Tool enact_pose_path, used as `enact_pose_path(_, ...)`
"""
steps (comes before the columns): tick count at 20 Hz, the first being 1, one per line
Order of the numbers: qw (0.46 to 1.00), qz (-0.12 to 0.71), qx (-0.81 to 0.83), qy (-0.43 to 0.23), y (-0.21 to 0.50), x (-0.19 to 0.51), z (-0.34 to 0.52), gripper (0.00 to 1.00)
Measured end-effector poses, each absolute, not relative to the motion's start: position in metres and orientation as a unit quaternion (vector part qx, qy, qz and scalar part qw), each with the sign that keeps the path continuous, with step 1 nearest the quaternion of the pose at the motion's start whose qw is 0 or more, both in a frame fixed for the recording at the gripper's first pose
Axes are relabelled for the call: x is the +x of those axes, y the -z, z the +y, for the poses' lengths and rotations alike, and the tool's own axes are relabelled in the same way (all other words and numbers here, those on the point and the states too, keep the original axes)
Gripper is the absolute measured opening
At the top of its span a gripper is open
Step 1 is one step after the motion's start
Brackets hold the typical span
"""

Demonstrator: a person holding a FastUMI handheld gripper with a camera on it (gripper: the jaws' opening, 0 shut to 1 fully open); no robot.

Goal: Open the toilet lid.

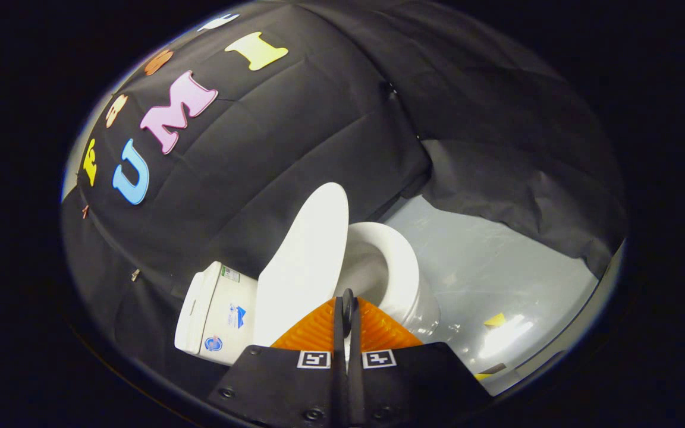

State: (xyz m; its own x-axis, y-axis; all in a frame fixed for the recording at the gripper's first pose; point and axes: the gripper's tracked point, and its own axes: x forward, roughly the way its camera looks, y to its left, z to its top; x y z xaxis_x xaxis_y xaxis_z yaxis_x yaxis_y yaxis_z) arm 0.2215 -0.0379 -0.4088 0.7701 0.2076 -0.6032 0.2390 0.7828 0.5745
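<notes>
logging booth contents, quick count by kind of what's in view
toilet lid, raised: 1
toilet bowl: 1
toilet tank: 1
yellow floor markers: 2
gripper, fingers together, holding nothing: 1
total: 6

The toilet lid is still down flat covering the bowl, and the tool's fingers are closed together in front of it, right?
Not quite. The gripper view shows the toilet lid standing raised, with the open bowl uncovered beside it. The rest holds: the tool has its fingers closed together, just in front of the lid's edge.
</notes>
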Motion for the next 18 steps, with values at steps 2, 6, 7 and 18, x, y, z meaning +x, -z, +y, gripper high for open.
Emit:
enact_pose_path(2, 0.893, 0.327, 0.310, 0.006, 0.381, 0.223, -0.024, 0.05)
enact_pose_path(6, 0.914, 0.302, 0.270, 0.002, 0.329, 0.227, 0.012, 0.05)
enact_pose_path(7, 0.920, 0.299, 0.254, -0.001, 0.316, 0.227, 0.022, 0.05)
enact_pose_path(18, 0.957, 0.266, 0.111, 0.031, 0.241, 0.228, 0.105, 0.05)
